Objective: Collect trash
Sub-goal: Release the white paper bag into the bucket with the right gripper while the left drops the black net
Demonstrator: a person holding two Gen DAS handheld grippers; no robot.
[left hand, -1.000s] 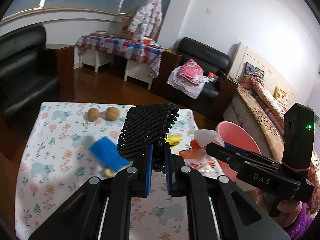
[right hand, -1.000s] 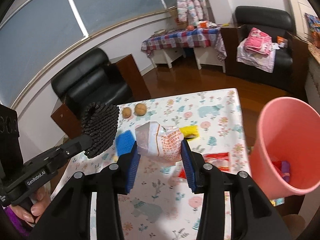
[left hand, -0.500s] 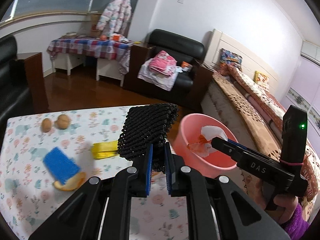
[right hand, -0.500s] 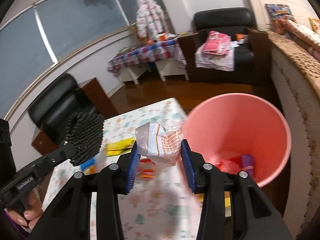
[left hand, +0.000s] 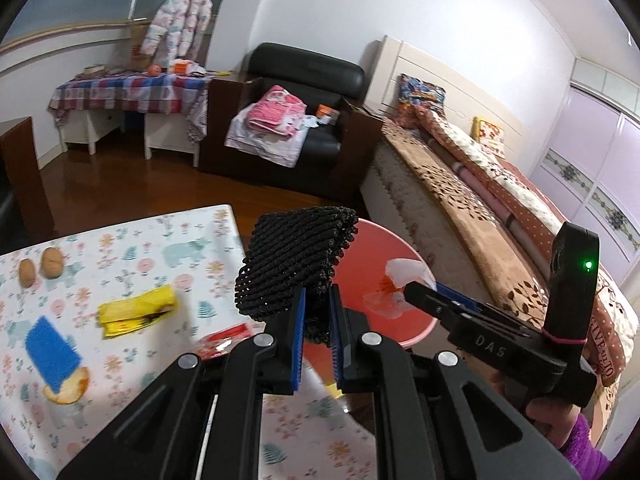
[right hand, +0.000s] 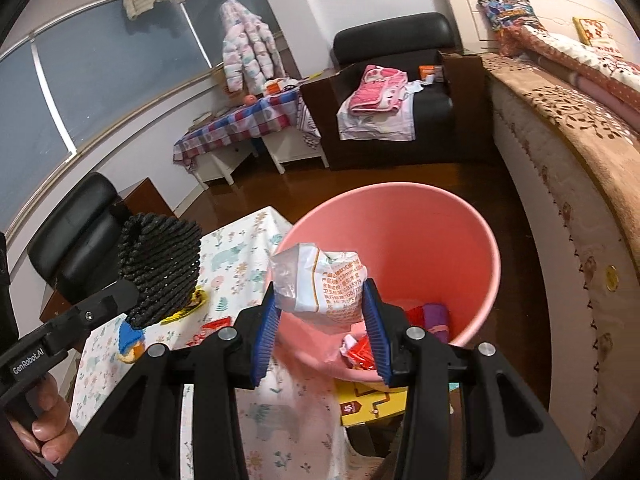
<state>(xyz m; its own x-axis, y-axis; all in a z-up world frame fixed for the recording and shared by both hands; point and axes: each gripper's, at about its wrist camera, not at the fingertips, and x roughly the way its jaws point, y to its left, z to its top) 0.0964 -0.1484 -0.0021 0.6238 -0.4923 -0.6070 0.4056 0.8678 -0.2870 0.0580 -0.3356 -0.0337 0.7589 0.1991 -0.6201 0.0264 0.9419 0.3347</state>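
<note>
My left gripper (left hand: 317,328) is shut on a black foam net (left hand: 294,262), held above the table's right edge next to the pink bin (left hand: 416,330). My right gripper (right hand: 320,320) is shut on a crumpled white and orange wrapper (right hand: 324,288), held over the pink bin's (right hand: 400,216) near rim. The bin holds red and purple trash (right hand: 424,316). On the flowered tablecloth (left hand: 132,248) lie a yellow wrapper (left hand: 138,310), a red wrapper (left hand: 224,340) and a blue sponge (left hand: 52,350) on orange peel.
Two brown nuts (left hand: 40,266) lie at the table's far left. A yellow box (right hand: 372,404) lies on the floor under the bin. A bed (left hand: 480,200) runs along the right. A black armchair (left hand: 296,120) and a checked side table (left hand: 124,88) stand behind.
Both grippers have swung right from over the table toward the pink bin. The white wrapper is now above the bin's rim and the black net beside it.
</note>
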